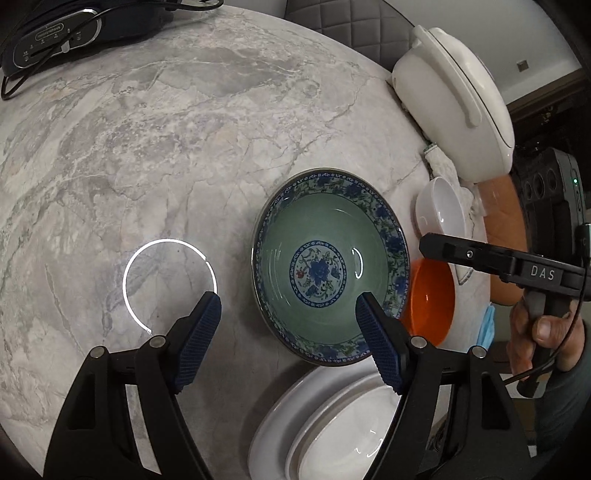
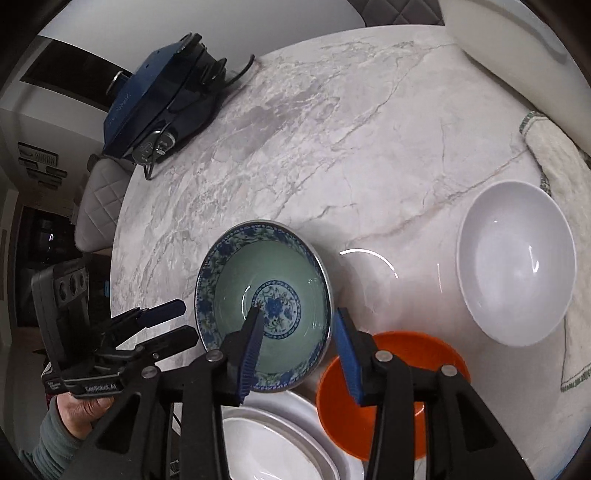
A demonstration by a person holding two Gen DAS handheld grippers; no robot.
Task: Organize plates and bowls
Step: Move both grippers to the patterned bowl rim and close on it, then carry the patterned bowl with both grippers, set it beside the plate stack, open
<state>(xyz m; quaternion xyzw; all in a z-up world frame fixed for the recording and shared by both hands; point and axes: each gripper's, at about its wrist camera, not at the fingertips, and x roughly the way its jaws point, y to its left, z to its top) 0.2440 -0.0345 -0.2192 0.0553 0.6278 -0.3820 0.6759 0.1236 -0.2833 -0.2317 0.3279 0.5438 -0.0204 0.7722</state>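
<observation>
Bowls and plates gathered at the near edge of a marble table

Marble tabletop (image 1: 184, 147) fills both views. At far left in the left wrist view sits a dark blue appliance (image 1: 55, 33) with a trailing cord. The left gripper (image 1: 288, 325) hangs above the table with its jaws wide apart and nothing between them; one blue-padded finger is over bare marble, the other over the near rim of the blue-patterned bowl (image 1: 328, 266). That bowl stands upright on the table, green inside with a flower medallion at the bottom. Just in front of it, at the table's near edge, lie stacked white plates (image 1: 332, 435). Right of the patterned bowl sits an orange bowl (image 1: 432, 302), and beyond that a white bowl (image 1: 443, 210) resting on a pale cloth (image 2: 554, 155). A white lidded pot (image 1: 454, 99) stands further back, seemingly on the same cloth, though its base is hidden.

In the right wrist view the right gripper (image 2: 299, 343) hovers with its jaws partly open and holding nothing: one finger lies over the patterned bowl's interior, the other over the gap beside the orange bowl. A hand (image 1: 543, 339) holds this tool.
</observation>
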